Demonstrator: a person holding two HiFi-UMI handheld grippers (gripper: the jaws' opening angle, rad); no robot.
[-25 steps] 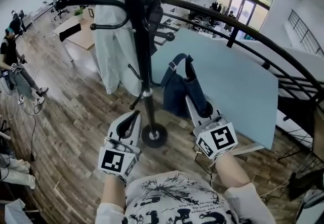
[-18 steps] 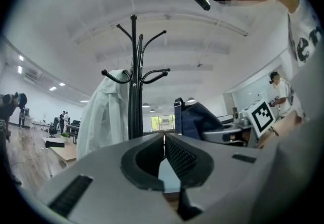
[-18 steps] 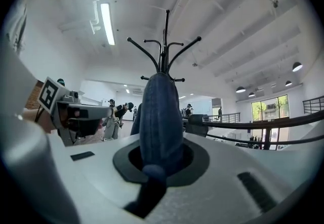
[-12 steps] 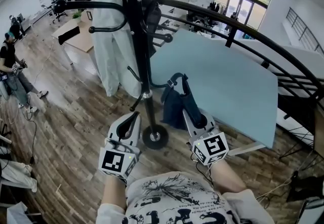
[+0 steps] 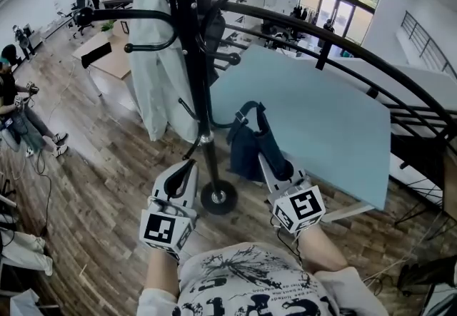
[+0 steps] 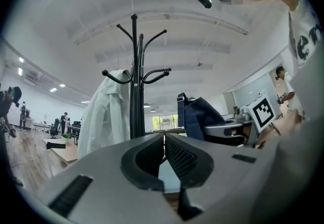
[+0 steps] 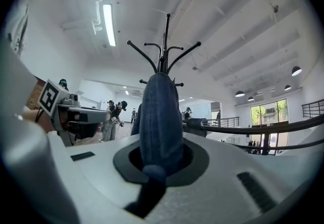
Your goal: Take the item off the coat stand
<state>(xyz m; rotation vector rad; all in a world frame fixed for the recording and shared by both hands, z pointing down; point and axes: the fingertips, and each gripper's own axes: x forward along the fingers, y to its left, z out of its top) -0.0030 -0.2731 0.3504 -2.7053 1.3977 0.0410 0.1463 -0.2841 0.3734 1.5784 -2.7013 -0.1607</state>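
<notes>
A black coat stand (image 5: 187,58) rises just ahead of me, its round base (image 5: 218,197) on the wood floor. A white coat (image 5: 153,58) hangs on its left side. My right gripper (image 5: 275,165) is shut on a dark blue bag (image 5: 251,143), right of the pole. The bag's strap (image 5: 246,111) lies close to a low hook; I cannot tell whether they touch. In the right gripper view the bag (image 7: 161,117) fills the jaws of the right gripper (image 7: 161,154). My left gripper (image 5: 178,179) is shut and empty, left of the base. The left gripper (image 6: 163,139) faces the stand (image 6: 134,81).
A large pale blue panel (image 5: 321,115) lies behind the bag. A black curved railing (image 5: 357,51) runs across the right. People (image 5: 14,93) stand at the far left, and a desk (image 5: 107,47) sits beyond the coat.
The right gripper and the blue bag have come down and a little left, toward me. The left gripper has stayed put.
</notes>
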